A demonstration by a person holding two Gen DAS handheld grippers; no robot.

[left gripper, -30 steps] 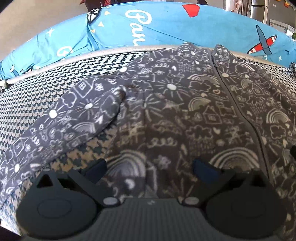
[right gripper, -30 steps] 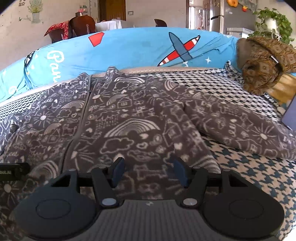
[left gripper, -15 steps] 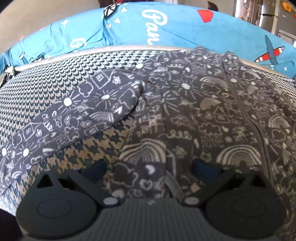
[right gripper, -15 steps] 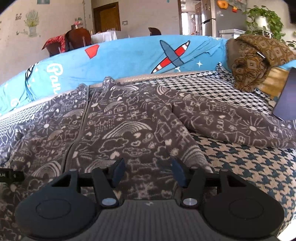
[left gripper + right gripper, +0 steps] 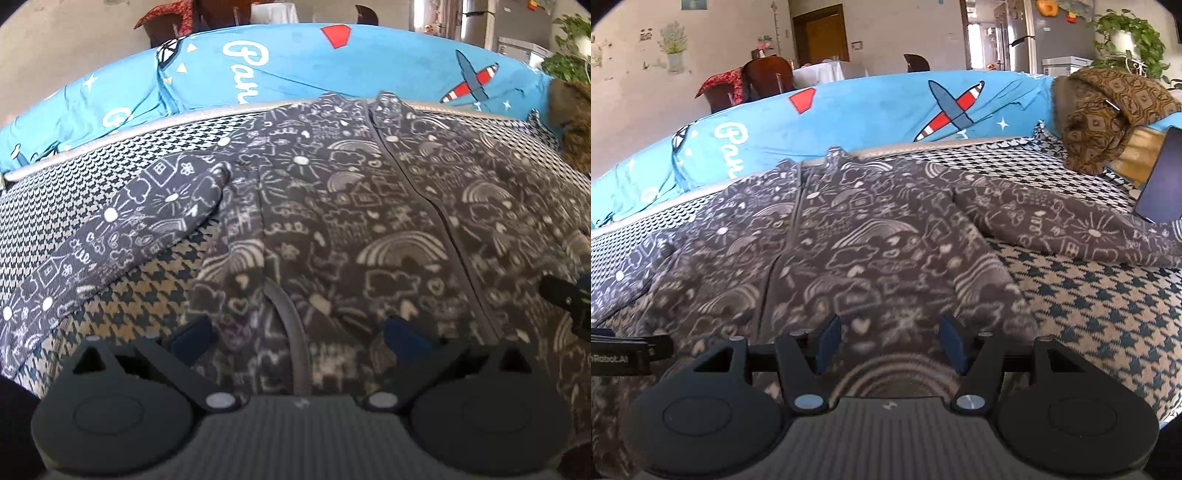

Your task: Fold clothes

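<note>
The grey doodle-print jacket (image 5: 871, 243) lies spread front-up on the houndstooth bed cover (image 5: 1108, 310) — both grippers, left (image 5: 295, 332) and right (image 5: 890, 341), hover at its hem, fingers spread, pinching nothing, seemingly ready for a first fold.

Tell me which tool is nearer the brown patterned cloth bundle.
Right. The right tool hangs over the jacket's hem, nearer the bundle; the left tool works the jacket's opposite side.
</note>
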